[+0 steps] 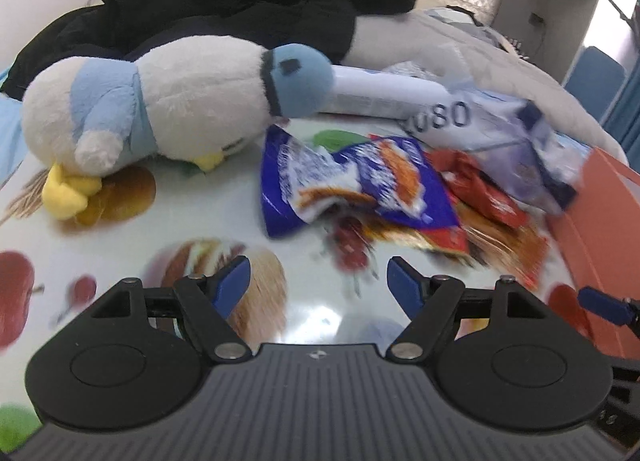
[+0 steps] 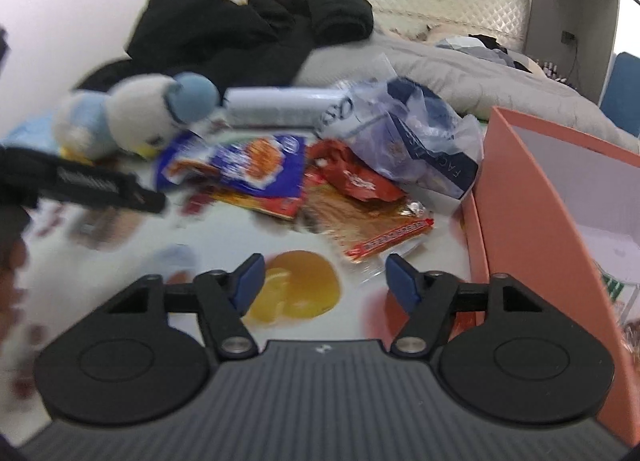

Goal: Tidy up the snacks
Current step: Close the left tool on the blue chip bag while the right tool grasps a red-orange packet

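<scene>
A white and pale-blue plush bird [image 1: 140, 101] is recorded at nine o'clock on the fruit-printed glossy tablecloth [image 1: 132, 221], lying on its side. The left gripper [image 1: 319, 285] is held with jaws parted and nothing between them. At twelve o'clock of it lies a crumpled blue foil snack packet [image 1: 352, 185], overlapping a red wrapper [image 1: 480, 189] and a gold-and-red flat packet [image 2: 372, 221]; a clear plastic bag with dark-blue print [image 2: 408, 141] is heaped behind. The right gripper [image 2: 324, 279] is likewise unclenched and empty. An open salmon-orange cardboard box [image 2: 516, 189] stands at three o'clock; no snacks are seen in the visible part of its white interior. The blue packet is best pinched at a free edge, clear of the pile.
</scene>
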Motion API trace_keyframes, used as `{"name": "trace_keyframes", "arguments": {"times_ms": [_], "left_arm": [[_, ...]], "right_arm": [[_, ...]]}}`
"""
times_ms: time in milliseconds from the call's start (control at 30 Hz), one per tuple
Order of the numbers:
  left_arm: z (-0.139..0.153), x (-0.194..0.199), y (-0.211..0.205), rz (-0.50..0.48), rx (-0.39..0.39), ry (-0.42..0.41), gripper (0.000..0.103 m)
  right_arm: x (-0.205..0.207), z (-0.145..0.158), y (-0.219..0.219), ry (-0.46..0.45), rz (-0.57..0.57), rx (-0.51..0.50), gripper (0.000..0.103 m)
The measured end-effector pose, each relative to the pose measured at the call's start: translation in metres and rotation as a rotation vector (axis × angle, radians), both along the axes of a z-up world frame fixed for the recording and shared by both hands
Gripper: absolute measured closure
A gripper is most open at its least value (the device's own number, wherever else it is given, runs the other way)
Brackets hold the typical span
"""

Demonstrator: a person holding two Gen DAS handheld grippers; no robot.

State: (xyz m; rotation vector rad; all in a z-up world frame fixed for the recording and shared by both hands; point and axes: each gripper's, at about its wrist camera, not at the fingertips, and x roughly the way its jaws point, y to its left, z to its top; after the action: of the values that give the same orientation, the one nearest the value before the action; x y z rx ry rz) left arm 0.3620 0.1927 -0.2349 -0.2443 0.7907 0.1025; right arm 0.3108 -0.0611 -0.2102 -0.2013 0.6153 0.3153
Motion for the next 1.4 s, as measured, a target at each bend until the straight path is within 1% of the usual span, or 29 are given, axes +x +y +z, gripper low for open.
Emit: {"name": "trace_keyframes", "arguments": {"times_ms": [100,167,233,333,367,433,467,500,533,600,633,667,700,733,800,867,1067,1200,1400], "left_arm": [[-0.011,0.02,0.008,0.021,0.042,0.009,0.024],[-0.018,0.032,0.014,0.024,0.049,0.02,0.025],[-0.023,0.041,0.017,0.025,0.054,0.027,0.025],[-0.027,0.047,0.018,0.022,0.084,0.013,0.026],[-0.028,0.048,0.018,0.018,0.091,0.009,0.03],[-0.028,0.051,0.018,0.009,0.106,0.001,0.035],[-0.028,0.052,0.017,0.002,0.108,-0.003,0.037],[-0.028,0.053,0.016,-0.005,0.113,-0.007,0.041],[-0.029,0.054,0.015,-0.014,0.119,-0.01,0.043],[-0.028,0.054,0.011,-0.037,0.132,-0.019,0.056],[-0.029,0.055,0.008,-0.043,0.141,-0.019,0.057],[-0.028,0.054,0.006,-0.051,0.147,-0.02,0.061],[-0.028,0.054,0.005,-0.06,0.146,-0.021,0.064],[-0.028,0.054,0.004,-0.065,0.142,-0.023,0.065],[-0.027,0.052,0.003,-0.068,0.128,-0.022,0.071],[-0.024,0.047,0.002,-0.073,0.116,-0.021,0.073],[-0.011,0.021,-0.005,-0.061,0.097,-0.028,0.078],[-0.003,-0.008,-0.014,-0.051,0.09,-0.024,0.082],[0.009,-0.063,-0.021,-0.004,0.027,-0.016,0.084]], "right_arm": [[0.017,-0.014,0.011,-0.014,-0.001,-0.107,0.041],[0.026,-0.023,0.019,-0.036,0.004,-0.202,0.044],[0.032,-0.032,0.026,-0.04,0.025,-0.294,0.045],[0.034,-0.034,0.03,-0.069,0.05,-0.337,0.046],[0.035,-0.035,0.032,-0.083,0.056,-0.36,0.046],[0.038,-0.037,0.036,-0.094,0.057,-0.385,0.056],[0.041,-0.037,0.036,-0.083,0.056,-0.377,0.063],[0.045,-0.037,0.036,-0.071,0.057,-0.364,0.067],[0.046,-0.037,0.036,-0.063,0.058,-0.357,0.069],[0.05,-0.036,0.036,-0.041,0.056,-0.333,0.075],[0.051,-0.035,0.035,-0.026,0.053,-0.311,0.077],[0.052,-0.035,0.035,-0.017,0.054,-0.301,0.08],[0.052,-0.035,0.035,-0.012,0.058,-0.297,0.09],[0.051,-0.034,0.034,0.0,0.065,-0.284,0.095],[0.049,-0.035,0.033,0.01,0.064,-0.272,0.097],[0.045,-0.033,0.033,0.007,0.071,-0.27,0.098],[0.031,-0.024,0.032,0.016,0.093,-0.253,0.099],[0.014,-0.017,0.032,0.023,0.108,-0.246,0.099],[-0.026,-0.011,0.027,0.037,0.124,-0.236,0.1]]}}
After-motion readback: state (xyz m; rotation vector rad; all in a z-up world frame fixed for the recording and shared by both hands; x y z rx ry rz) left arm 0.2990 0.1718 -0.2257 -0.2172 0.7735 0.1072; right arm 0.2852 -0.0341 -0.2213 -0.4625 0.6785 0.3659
